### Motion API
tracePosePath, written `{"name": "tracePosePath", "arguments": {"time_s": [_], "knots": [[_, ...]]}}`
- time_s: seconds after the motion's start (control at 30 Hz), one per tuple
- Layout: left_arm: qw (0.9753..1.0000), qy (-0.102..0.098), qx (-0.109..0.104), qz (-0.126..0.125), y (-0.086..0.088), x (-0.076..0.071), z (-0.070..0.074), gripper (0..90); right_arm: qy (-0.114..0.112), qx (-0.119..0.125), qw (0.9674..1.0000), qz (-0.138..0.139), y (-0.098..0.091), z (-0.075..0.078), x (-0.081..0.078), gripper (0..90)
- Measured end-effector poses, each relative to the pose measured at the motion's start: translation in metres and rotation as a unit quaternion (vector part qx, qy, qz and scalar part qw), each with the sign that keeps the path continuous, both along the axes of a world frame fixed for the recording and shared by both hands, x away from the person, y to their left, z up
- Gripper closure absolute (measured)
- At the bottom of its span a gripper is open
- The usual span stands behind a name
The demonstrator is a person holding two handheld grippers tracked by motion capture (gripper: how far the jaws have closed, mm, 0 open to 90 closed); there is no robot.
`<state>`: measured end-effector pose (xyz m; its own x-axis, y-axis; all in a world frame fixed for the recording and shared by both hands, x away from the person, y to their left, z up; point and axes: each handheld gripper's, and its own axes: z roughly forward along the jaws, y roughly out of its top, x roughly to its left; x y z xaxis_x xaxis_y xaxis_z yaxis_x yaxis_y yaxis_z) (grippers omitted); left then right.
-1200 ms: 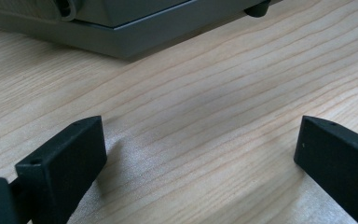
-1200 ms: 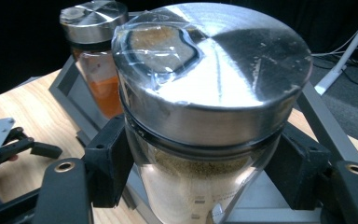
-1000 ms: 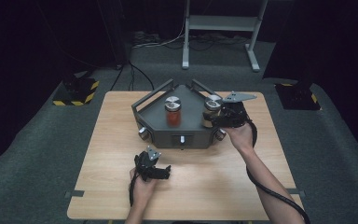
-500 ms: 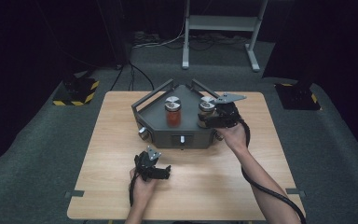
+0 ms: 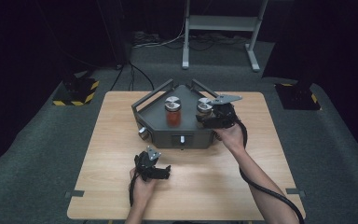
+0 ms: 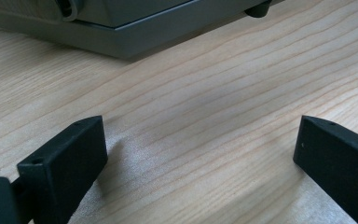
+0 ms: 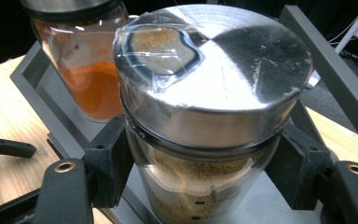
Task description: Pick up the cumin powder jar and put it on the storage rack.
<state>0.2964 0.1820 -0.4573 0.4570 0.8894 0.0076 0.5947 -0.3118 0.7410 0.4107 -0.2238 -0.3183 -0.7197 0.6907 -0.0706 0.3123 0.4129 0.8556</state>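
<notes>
Table (image 5: 102, 140) of pale wood, seen from above, with a grey rack (image 5: 144, 108) standing at its far middle and a person's forearms entering from six o'clock. Going left to right: the left gripper (image 5: 164, 173) rests low on the bare wood at about seven o'clock from the rack, well apart from it, its jaws spread wide with nothing between them; in the left gripper view the two black jaws stand far apart over plain wood grain, the rack's grey base (image 6: 121, 28) lying beyond them at twelve o'clock. It has kept to the same spot over the past second.

At the rack's centre stands a jar of orange powder (image 5: 173, 112), steel-lidded and untouched. At three o'clock from it stands the jar of tan powder (image 5: 204, 110), and here is the change: a second ago the right gripper (image 5: 209, 122) sat a little further to the right, at the rack's edge; it has since slid in towards nine o'clock and now has this jar in its jaws. The right gripper view shows the jaws pressed to the glass on both sides just under the steel lid (image 7: 214, 70), clear film still stuck across part of the lid's top, the orange jar (image 7: 81, 60) just behind at eleven o'clock.

The jar appears to remain seated in the rack. With the grip apparently secure, the likely next step is a lift out of the rack, which would call for a straight rise clear of the rack's bars (image 7: 321, 60) and the neighbouring jar.
</notes>
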Motion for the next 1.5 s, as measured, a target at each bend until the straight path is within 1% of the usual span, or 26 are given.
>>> {"name": "tracePosePath", "arguments": {"time_s": [0.13,0.23,0.47,0.87,1.17,1.27,1.4,1.5], "knots": [[1.0000,0.000,0.000,0.000,0.0000,-0.0001,-0.0001,2.6,-0.001,-0.003,1.0000,0.002,0.0000,0.0001,-0.0005,30.9],[1.0000,0.000,0.000,0.000,-0.0001,-0.0001,0.0000,2.7,0.002,0.003,1.0000,0.005,-0.0028,-0.0014,0.0008,30.9],[1.0000,0.000,0.000,0.000,0.0000,-0.0003,0.0001,2.9,0.004,0.000,1.0000,0.007,-0.0024,0.0006,0.0023,30.8],[1.0000,-0.001,0.000,0.000,-0.0001,-0.0004,0.0000,2.9,0.003,0.002,1.0000,0.008,-0.0031,-0.0005,0.0021,30.8],[1.0000,0.000,0.000,-0.001,0.0000,-0.0005,0.0001,3.1,0.002,0.001,1.0000,0.002,-0.0011,-0.0007,-0.0004,30.5],[1.0000,-0.001,0.000,-0.001,0.0002,-0.0007,-0.0001,3.6,-0.001,0.004,1.0000,-0.001,-0.0014,-0.0013,-0.0015,27.4],[1.0000,-0.002,0.000,-0.002,0.0003,-0.0007,-0.0002,3.7,-0.001,0.012,0.9999,-0.001,-0.0028,0.0012,-0.0028,19.3],[1.0000,-0.002,-0.001,-0.002,0.0002,-0.0009,-0.0003,3.7,0.001,0.012,0.9999,-0.001,-0.0031,0.0014,-0.0021,16.7]]}}
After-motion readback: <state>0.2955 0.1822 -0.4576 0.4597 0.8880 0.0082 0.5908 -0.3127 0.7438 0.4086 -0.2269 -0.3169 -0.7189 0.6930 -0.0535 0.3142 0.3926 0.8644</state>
